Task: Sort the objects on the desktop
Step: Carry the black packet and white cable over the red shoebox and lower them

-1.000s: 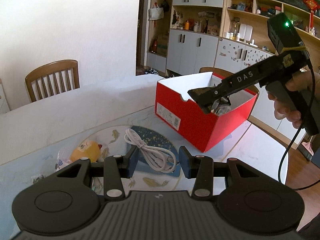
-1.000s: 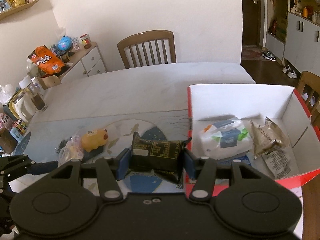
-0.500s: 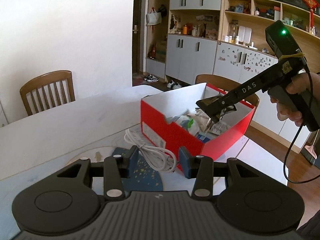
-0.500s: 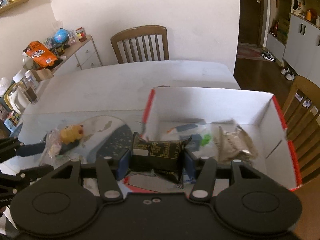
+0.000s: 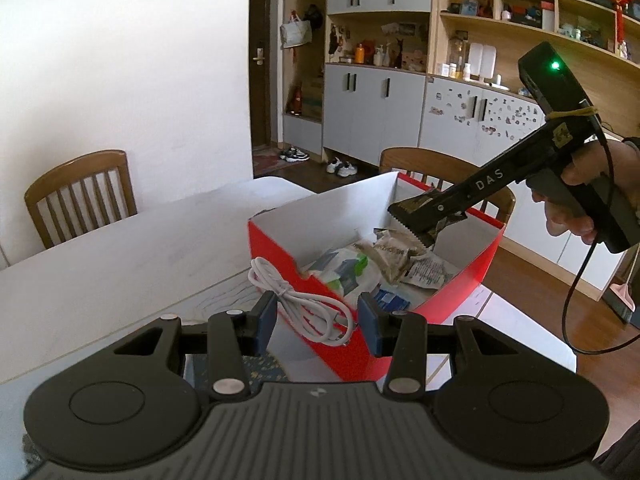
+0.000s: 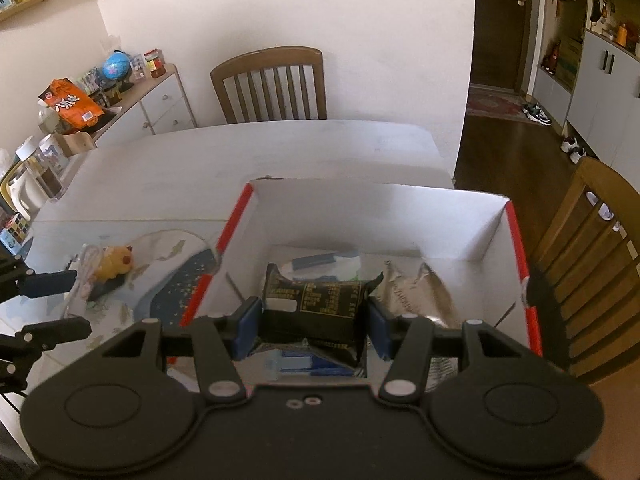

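The left gripper (image 5: 316,322) pinched a coiled white cable (image 5: 298,300) between its blue pads, the loops hanging just in front of the red box's near wall. The right gripper (image 6: 312,322) was clamped on a dark snack packet (image 6: 316,306), which hung over the open interior of the red box (image 6: 516,240); in the left wrist view that same gripper (image 5: 416,220) reached in from the right above the box, a person's hand (image 5: 580,208) on its handle.

The step in hand appeared to be the drop-off: both carried things were being brought to the box. The packet looked ready for release, since it already hung inside the rim. The cable seemed to need carrying further over the near wall before the pads could part, or it might slide down the outside onto the table (image 5: 120,260).

From left to right around the scene: a sideboard (image 6: 160,96) with an orange snack bag (image 6: 72,106) and jars stood against the wall; a yellow plush toy (image 6: 114,264) lay on a patterned mat (image 6: 176,280) on the table, apparently not yet sorted; a wooden chair (image 6: 272,84) stood behind the table. Inside the box lay a silvery wrapper (image 6: 424,296) and a white and blue pouch (image 5: 344,270), so the packet would land on top of them. The two grippers were converging on one box, and the right one's trailing black cord (image 5: 576,300) hung near its right side, so crowding was the chief risk.
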`<action>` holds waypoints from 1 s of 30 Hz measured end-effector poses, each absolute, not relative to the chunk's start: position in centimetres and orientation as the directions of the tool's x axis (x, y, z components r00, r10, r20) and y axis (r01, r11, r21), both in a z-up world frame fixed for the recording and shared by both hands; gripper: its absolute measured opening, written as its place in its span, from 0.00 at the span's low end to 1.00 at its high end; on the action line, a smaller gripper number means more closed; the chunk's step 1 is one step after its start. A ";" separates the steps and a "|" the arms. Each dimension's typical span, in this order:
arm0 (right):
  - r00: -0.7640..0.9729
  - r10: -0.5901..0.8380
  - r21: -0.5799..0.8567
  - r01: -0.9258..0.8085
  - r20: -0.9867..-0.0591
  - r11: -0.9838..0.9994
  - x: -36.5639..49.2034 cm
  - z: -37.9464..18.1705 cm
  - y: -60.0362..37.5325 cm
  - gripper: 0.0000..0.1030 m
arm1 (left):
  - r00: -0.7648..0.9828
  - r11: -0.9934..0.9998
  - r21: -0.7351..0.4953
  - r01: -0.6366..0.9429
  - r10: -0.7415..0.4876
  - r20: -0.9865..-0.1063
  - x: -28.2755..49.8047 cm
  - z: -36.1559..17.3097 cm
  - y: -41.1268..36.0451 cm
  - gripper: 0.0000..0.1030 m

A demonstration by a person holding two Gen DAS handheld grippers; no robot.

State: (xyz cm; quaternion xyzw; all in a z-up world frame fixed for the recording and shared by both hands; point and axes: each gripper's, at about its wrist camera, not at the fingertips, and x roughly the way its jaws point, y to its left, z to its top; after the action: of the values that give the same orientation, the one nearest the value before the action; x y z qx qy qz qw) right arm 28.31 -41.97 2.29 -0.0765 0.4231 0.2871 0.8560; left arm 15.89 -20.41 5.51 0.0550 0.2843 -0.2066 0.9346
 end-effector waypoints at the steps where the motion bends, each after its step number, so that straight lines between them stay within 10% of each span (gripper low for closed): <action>1: 0.476 0.428 0.112 -0.558 -0.768 0.822 28.6 2.3 -42.2 0.53 | 0.750 0.906 -0.014 0.423 -0.359 -0.555 16.1 5.5 -20.8 0.42; 30: 0.420 0.369 0.081 -0.563 -0.829 0.823 34.7 -1.7 -45.5 0.53 | 0.527 0.814 -0.057 0.579 -0.427 -0.735 26.2 1.9 -30.2 0.42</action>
State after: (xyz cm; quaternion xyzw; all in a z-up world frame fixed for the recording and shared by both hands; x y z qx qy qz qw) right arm 34.70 -45.47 -1.74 -0.1049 0.4608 0.2787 0.8361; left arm 26.17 -30.21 1.95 0.0971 0.3906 -0.2894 0.8685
